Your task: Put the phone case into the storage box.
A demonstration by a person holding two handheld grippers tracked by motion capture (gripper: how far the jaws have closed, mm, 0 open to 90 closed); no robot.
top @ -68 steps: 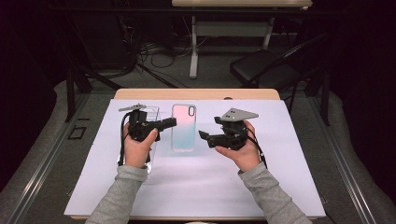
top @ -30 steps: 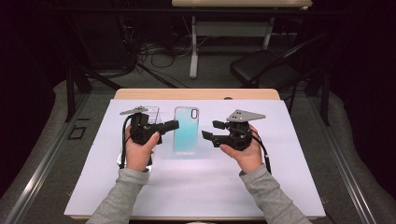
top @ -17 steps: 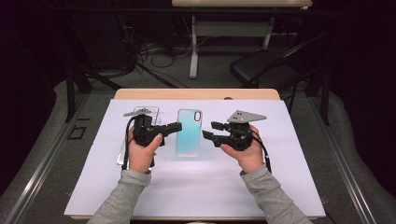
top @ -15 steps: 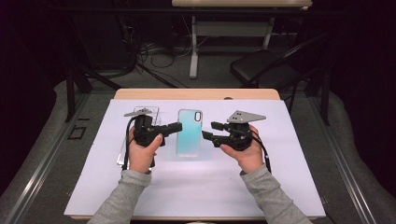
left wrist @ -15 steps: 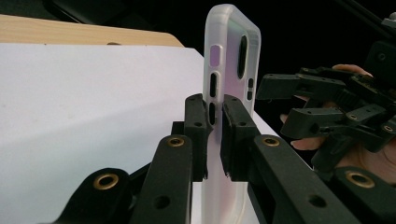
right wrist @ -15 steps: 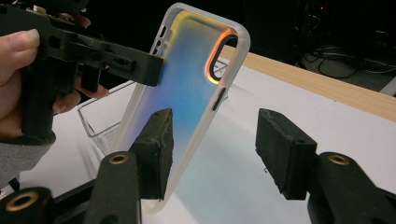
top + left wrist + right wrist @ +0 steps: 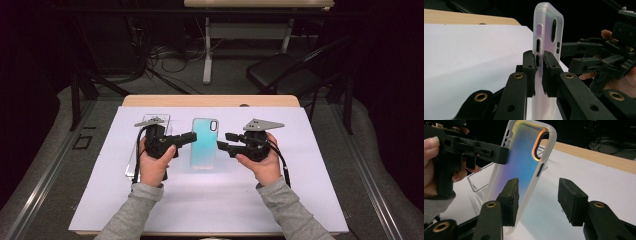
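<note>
Left gripper view — phone case (image 7: 548,37) clamped edgewise between jaws

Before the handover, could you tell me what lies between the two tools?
The phone case, clamped upright by the left tool, stands between it and the right tool in the high view.

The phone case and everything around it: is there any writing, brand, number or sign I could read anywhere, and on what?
None: no readable text in any view.
Phone case: plain iridescent back and frosted rim, no logo or lettering.
Left gripper and right gripper: black fingers with brass rivets, unmarked.
White sheet on the table: blank.
Clear stand: no label.
</note>
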